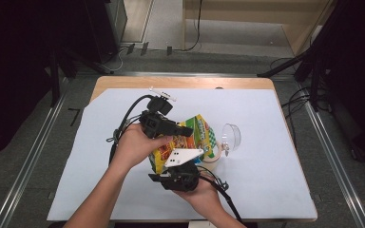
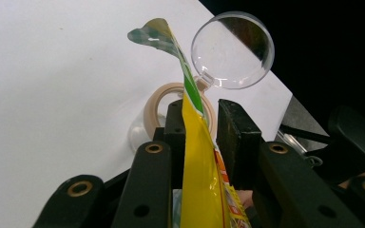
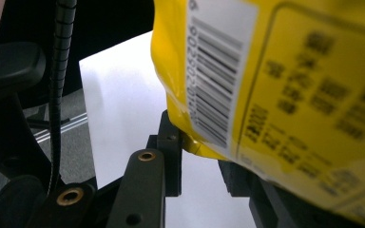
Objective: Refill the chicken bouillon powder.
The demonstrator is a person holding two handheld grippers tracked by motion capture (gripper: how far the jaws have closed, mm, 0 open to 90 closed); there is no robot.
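Observation:
A yellow snack bag (image 1: 195, 137) with a green checked top edge hangs tilted between my two grippers at mid-table. In the left gripper view the bag (image 2: 197, 180) stands edge-on between the jaws and touches both inner faces, so my left gripper (image 2: 197, 121) is shut on it. My left gripper (image 1: 186, 130) comes in from the bag's left. My right gripper (image 1: 169, 166) sits below the bag. In the right gripper view the bag's barcode corner (image 3: 209, 95) dips beside the left jaw, with white table showing between the jaws. My right gripper (image 3: 199, 166) stands open.
A beige tape roll (image 1: 213, 156) lies on the white sheet (image 1: 266, 161) under the bag's right side. A clear plastic dome (image 1: 231, 137) rests just right of it. A small white part (image 1: 163, 93) lies near the table's far edge.

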